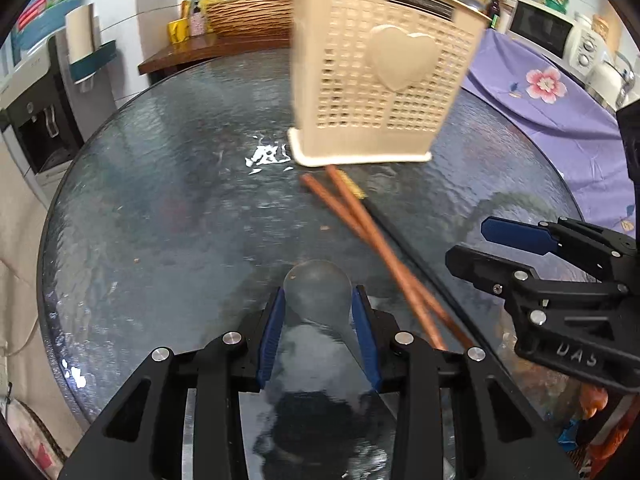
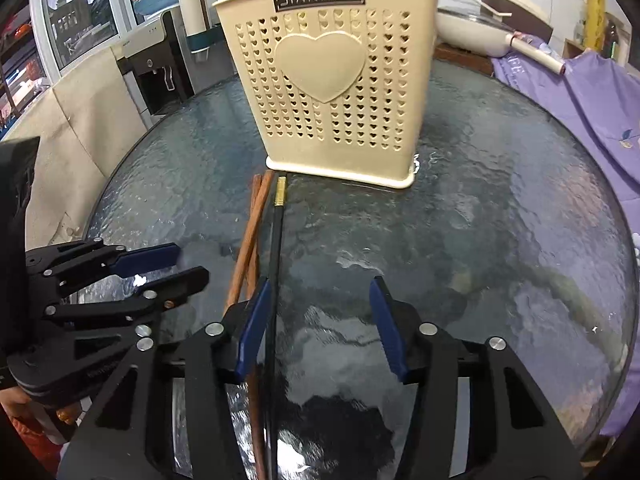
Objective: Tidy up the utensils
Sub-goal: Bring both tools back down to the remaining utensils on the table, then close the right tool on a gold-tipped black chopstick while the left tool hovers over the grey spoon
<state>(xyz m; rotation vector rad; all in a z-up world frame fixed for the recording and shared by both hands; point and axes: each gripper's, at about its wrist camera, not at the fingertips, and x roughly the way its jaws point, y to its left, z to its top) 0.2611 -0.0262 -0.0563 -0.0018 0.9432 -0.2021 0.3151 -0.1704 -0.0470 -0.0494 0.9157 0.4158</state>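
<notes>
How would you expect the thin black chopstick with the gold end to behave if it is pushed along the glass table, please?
The thin black chopstick with the gold end looks straight and rigid, so it probably won't flex. The textured glass table is glossy, so it may slide or roll. Lying against the reddish-brown wooden chopsticks, it could nudge them along.

spoon [image 1: 318,288] on glass | chopsticks [image 2: 256,224] flat before holder [image 2: 332,80] (upright)

Two wrist fisheyes, close above glass table [image 1: 160,200], angled steeply down; both face utensil holder [image 1: 380,80] at 12 o'clock, sharing chopsticks [image 2: 250,236].
</notes>
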